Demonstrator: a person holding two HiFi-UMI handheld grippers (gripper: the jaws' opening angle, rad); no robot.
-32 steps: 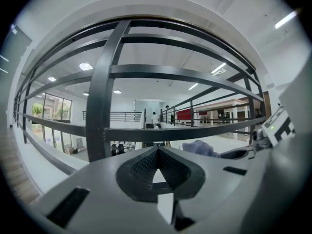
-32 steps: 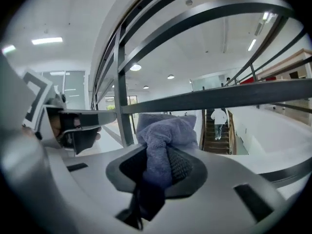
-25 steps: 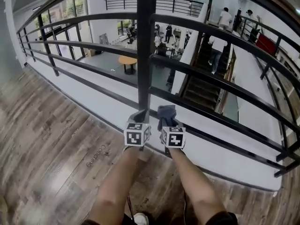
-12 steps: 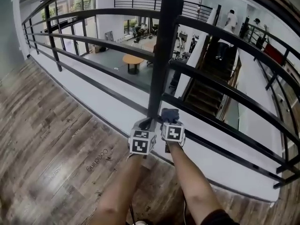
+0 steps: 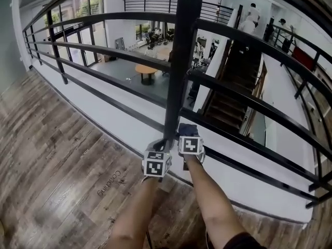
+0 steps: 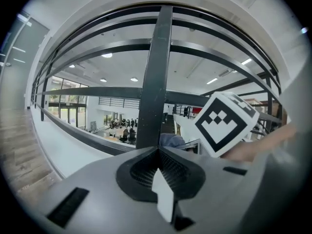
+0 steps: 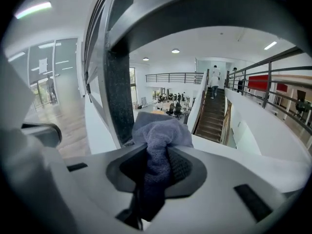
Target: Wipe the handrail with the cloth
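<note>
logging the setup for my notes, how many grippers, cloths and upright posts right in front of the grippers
grippers: 2 (left gripper, right gripper)
cloth: 1
post: 1
total: 4

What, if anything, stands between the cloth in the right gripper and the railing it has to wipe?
Nothing visible does. The cloth, pinched in the right gripper, sits right beside the railing's vertical post, with no object between them.

head view looks steeply down at the railing post (image 5: 184,61); both gripper views face it from close by.
</note>
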